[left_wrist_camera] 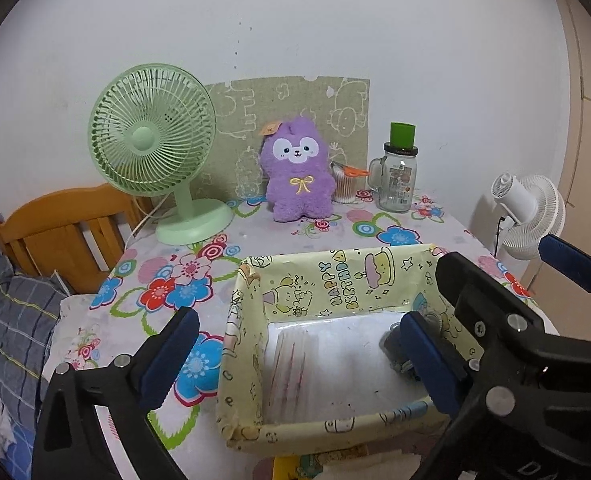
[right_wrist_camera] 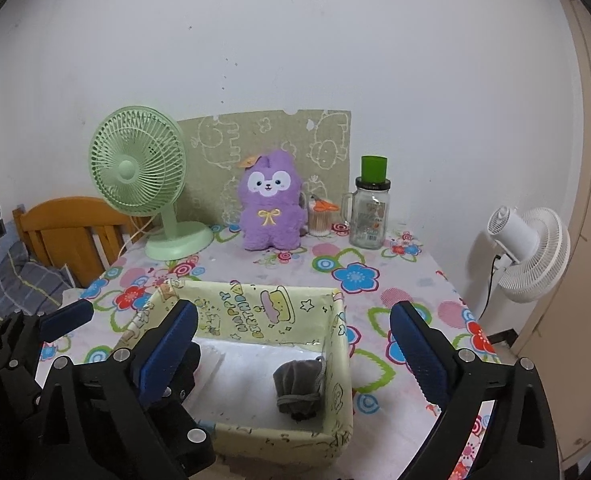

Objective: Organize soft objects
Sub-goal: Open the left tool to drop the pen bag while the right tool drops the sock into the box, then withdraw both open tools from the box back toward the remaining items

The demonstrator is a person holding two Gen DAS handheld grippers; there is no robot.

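Note:
A yellow cartoon-print box [left_wrist_camera: 337,280] [right_wrist_camera: 255,312] stands on the near part of the flowered table. Inside it, against the right wall, lies a small grey drawstring pouch [right_wrist_camera: 297,384]; in the left wrist view the pouch [left_wrist_camera: 393,342] is mostly hidden behind a blue pad. A flat clear packet [left_wrist_camera: 295,356] lies on the box floor. A purple plush animal [left_wrist_camera: 297,172] [right_wrist_camera: 270,204] sits upright at the back of the table. My left gripper [left_wrist_camera: 299,360] hangs open over the box, holding nothing. My right gripper [right_wrist_camera: 295,356] is open above the pouch, clear of it.
A green desk fan [left_wrist_camera: 153,136] [right_wrist_camera: 137,174] stands back left. A glass jar with a green lid [left_wrist_camera: 397,176] [right_wrist_camera: 369,212] and a cotton-swab tub [left_wrist_camera: 344,188] stand back right. A white fan [right_wrist_camera: 531,248] is beyond the right table edge, a wooden headboard [left_wrist_camera: 63,232] at left.

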